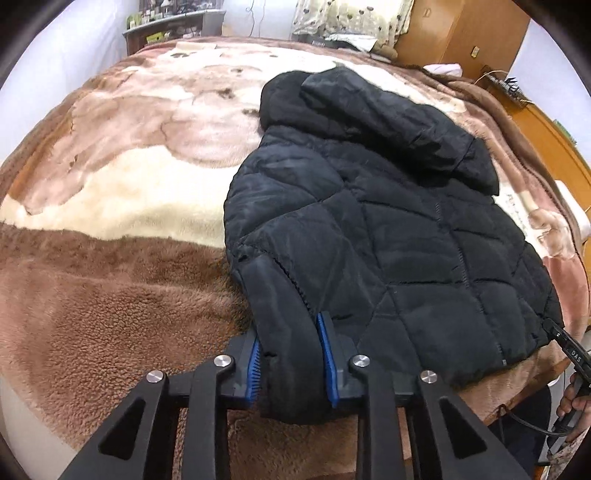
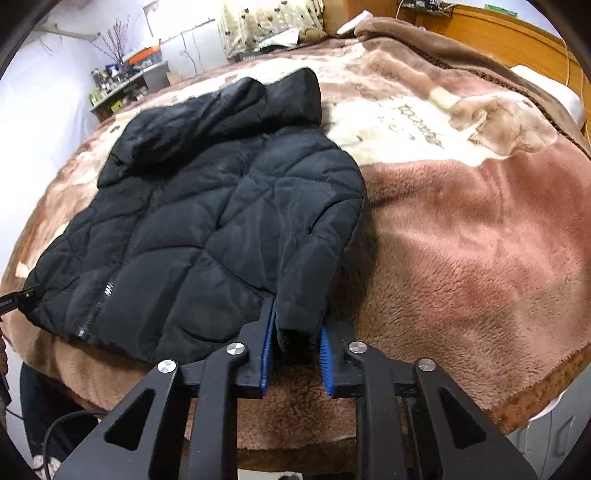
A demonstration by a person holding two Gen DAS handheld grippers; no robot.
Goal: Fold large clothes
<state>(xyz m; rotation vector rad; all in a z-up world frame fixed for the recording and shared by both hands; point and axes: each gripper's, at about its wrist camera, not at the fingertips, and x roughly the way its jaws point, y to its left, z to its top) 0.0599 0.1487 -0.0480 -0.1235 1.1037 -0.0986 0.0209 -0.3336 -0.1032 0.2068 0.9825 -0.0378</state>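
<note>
A black quilted hooded jacket (image 1: pixel 388 229) lies flat on a brown and cream plush blanket, hood at the far end; it also shows in the right wrist view (image 2: pixel 207 221). My left gripper (image 1: pixel 291 362) has its blue pads around the jacket's left sleeve cuff (image 1: pixel 284 332), the cuff filling the gap. My right gripper (image 2: pixel 297 354) stands around the right sleeve cuff (image 2: pixel 299 310), with a little gap on each side. The right gripper's tip shows at the hem in the left wrist view (image 1: pixel 565 339).
The blanket (image 1: pixel 110 295) covers a bed that drops off at the near edge. A wooden headboard (image 2: pixel 517 33) and a pillow (image 2: pixel 550 92) are on the right. A cluttered shelf (image 2: pixel 122 81) stands by the far wall. A cable hangs near the bed edge (image 1: pixel 532 421).
</note>
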